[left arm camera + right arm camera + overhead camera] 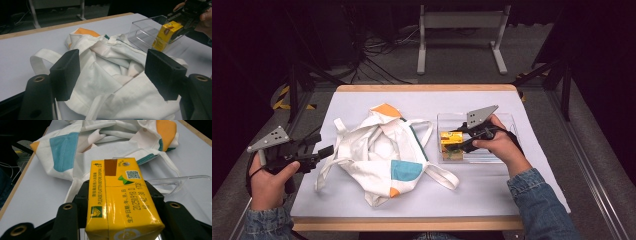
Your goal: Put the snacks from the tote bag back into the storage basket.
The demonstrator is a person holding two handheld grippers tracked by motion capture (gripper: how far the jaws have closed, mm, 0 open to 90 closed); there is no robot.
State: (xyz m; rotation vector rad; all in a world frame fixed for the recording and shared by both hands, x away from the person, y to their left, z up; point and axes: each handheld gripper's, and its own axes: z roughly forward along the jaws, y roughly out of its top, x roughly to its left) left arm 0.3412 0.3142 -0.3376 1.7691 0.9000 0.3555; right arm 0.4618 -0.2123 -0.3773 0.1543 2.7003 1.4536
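table (362, 205), right tool (455, 139) gripping carton (451, 138)

Both forearms wear blue denim sleeves (539, 200) with buttoned cuffs. Each black hand-held gripper, left (328, 150) and right (455, 137), carries a grey three-cornered plate (481, 116) dotted with dark holes, blocky matte-black jaws with brass-ringed screw holes, and a trailing black cable.

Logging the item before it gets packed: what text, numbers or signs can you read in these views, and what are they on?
On the yellow carton in the right gripper:
"PLEASE FLATTEN BEFORE DISPOSAL"
"20250918 D", a printed date code
A second stamped number row below it: too blurred to read
Chinese lines, a QR code and a green logo: too small to read
White bag and clear box: no lettering.
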